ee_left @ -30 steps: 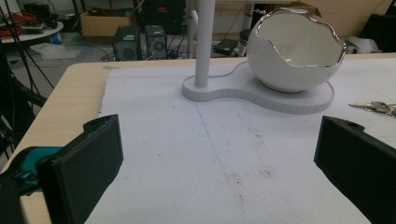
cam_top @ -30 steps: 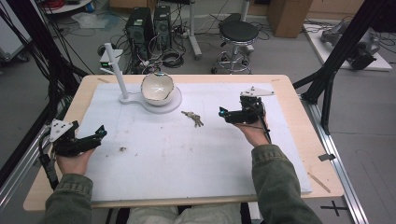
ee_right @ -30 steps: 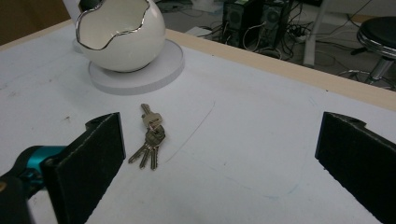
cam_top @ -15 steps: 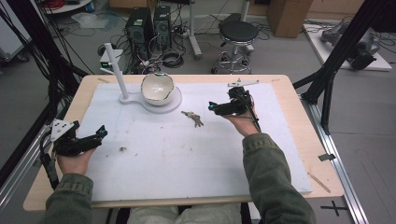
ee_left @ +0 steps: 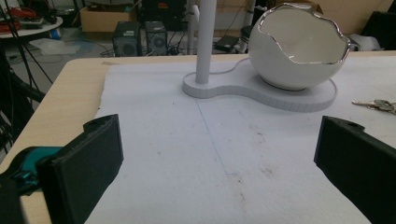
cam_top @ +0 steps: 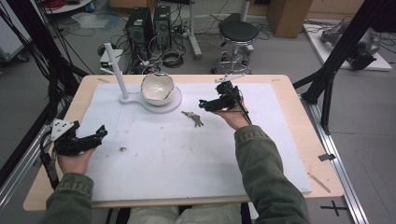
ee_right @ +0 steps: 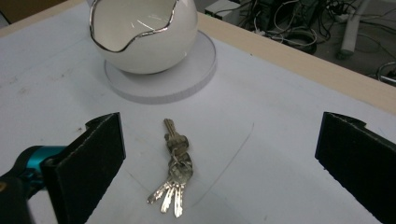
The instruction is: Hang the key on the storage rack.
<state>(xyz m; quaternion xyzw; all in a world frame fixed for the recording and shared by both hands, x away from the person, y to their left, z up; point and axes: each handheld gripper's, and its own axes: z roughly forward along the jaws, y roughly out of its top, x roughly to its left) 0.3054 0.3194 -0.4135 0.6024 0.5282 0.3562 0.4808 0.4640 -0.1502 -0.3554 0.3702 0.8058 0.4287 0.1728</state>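
Observation:
A bunch of keys (cam_top: 193,118) (ee_right: 173,166) lies on the white mat (cam_top: 187,154), just in front of a white eggshell-shaped bowl (cam_top: 157,87) (ee_right: 142,32) (ee_left: 299,46) on a white stand with an upright post (cam_top: 115,65) (ee_left: 204,39). My right gripper (cam_top: 203,103) (ee_right: 219,163) hovers open just right of the keys, its jaws wide apart on either side of them in the right gripper view. My left gripper (cam_top: 99,134) (ee_left: 219,172) is open near the mat's left edge, with nothing between its jaws. The keys (ee_left: 379,105) show at the far right of the left gripper view.
The stand's flat base (cam_top: 154,103) sits at the mat's back left. A small dark speck (cam_top: 123,150) lies on the mat right of the left gripper. Black frame posts (cam_top: 336,60) flank the table; a stool (cam_top: 238,35) and computers (cam_top: 147,23) stand behind it.
My right gripper has moved left and slightly back, from the right part of the mat to just beside the keys. The left gripper has stayed put.

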